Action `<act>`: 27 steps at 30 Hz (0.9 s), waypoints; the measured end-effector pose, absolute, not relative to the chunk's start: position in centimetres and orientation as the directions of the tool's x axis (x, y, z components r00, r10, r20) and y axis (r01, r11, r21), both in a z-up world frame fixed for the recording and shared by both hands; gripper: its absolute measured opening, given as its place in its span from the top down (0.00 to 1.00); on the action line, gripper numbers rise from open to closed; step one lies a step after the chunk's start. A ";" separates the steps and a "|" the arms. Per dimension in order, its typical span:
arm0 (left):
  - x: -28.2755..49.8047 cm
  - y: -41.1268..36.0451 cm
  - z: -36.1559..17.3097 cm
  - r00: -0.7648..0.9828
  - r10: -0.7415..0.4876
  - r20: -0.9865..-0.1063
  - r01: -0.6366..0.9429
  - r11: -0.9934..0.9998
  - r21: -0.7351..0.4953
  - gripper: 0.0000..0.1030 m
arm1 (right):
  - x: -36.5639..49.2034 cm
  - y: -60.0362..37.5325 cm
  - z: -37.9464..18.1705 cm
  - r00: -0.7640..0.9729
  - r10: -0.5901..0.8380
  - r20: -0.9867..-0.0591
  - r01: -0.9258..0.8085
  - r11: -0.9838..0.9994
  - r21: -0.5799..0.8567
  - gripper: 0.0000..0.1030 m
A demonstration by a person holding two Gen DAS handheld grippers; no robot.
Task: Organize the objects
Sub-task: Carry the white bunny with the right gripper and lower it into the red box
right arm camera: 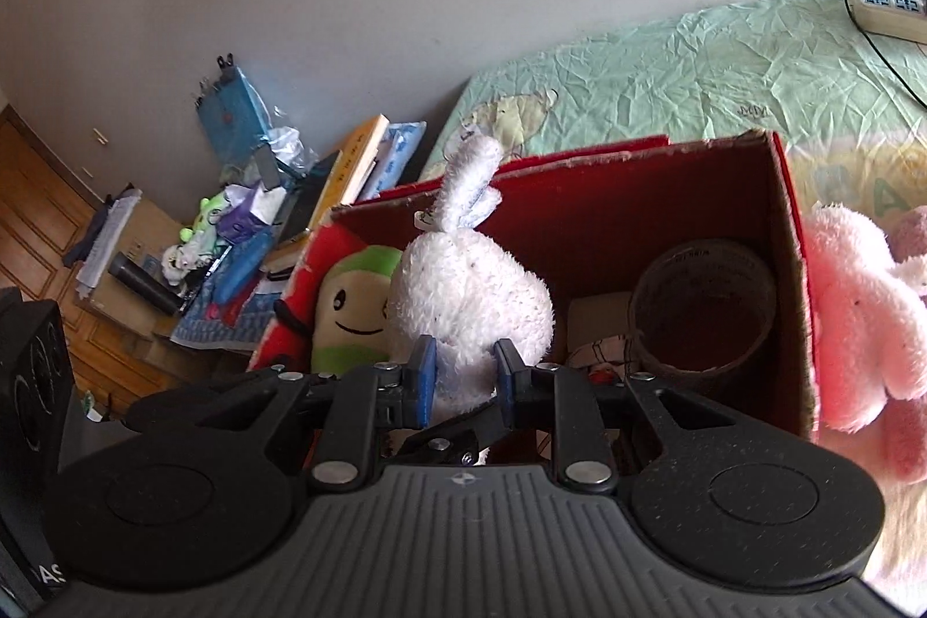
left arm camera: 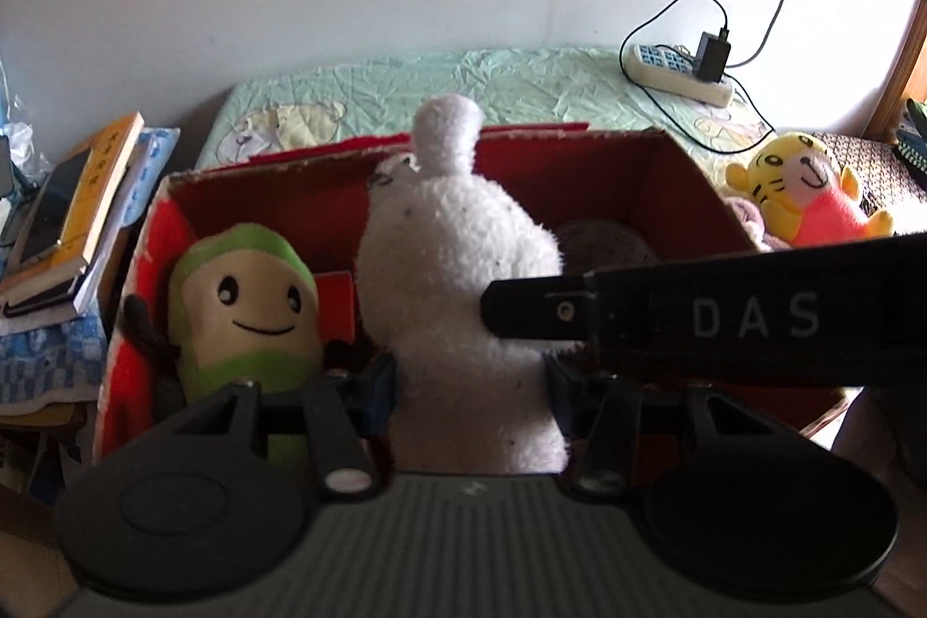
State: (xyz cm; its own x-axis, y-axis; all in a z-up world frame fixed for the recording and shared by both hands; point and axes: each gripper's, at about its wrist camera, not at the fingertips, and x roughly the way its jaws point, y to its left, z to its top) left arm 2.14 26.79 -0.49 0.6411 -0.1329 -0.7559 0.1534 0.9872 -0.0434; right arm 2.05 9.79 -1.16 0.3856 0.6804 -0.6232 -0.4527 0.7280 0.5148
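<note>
Over the red box | I see both grippers tilted down | left gripper and right gripper each pinch the white plush | plush above the box opening, beside the green plush inside | yellow tiger plush on the bed

Support surface: bed with wrinkled pale green sheet.
Resting on it: red cardboard box, white power strip, yellow tiger plush, pink plush.

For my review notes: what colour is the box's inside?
Dark red; the box interior shows best in the right wrist view.
</note>
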 end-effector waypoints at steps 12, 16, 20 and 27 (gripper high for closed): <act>3.3 29.0 -3.0 0.584 -0.117 -0.803 0.135 0.990 -0.046 0.47 | 2.1 13.4 -3.1 0.342 0.644 -0.684 -0.446 0.752 0.485 0.76; 3.3 29.3 -3.0 0.583 -0.121 -0.803 0.135 0.990 -0.051 0.47 | 2.1 13.6 -3.1 0.340 0.642 -0.687 -0.446 0.753 0.483 0.74; 3.3 29.3 -3.1 0.580 -0.122 -0.805 0.134 0.990 -0.053 0.45 | 2.3 13.6 -3.3 0.329 0.646 -0.688 -0.429 0.752 0.500 0.72; 3.4 29.2 -3.1 0.574 -0.120 -0.810 0.128 0.990 -0.056 0.42 | 2.0 13.2 -3.2 0.334 0.647 -0.685 -0.408 0.754 0.514 0.71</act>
